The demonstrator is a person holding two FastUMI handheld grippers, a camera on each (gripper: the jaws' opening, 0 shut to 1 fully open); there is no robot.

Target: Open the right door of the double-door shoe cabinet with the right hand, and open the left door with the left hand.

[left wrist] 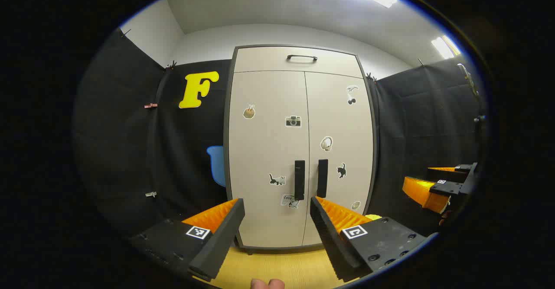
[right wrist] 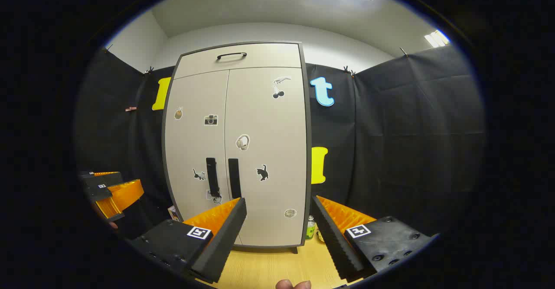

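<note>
A tall beige shoe cabinet (left wrist: 269, 150) (right wrist: 269, 159) stands ahead with both doors closed. Two black vertical handles sit by the centre seam: the left door handle (left wrist: 299, 180) (right wrist: 211, 177) and the right door handle (left wrist: 322, 178) (right wrist: 234, 178). Stickers dot both doors. My left gripper (left wrist: 277, 232) is open, a good way in front of the cabinet, with nothing between its fingers. My right gripper (right wrist: 279, 232) is open too, also well back from the doors and empty. In the left gripper view the right gripper (left wrist: 438, 187) shows at the right edge; in the right gripper view the left gripper (right wrist: 110, 191) shows at the left edge.
A top drawer with a black handle (left wrist: 301, 57) (right wrist: 231, 55) sits above the doors. Black cloth walls flank the cabinet. A light wooden floor (left wrist: 277, 267) (right wrist: 269, 267) lies below. A small green bottle (right wrist: 310, 227) stands by the cabinet's right foot.
</note>
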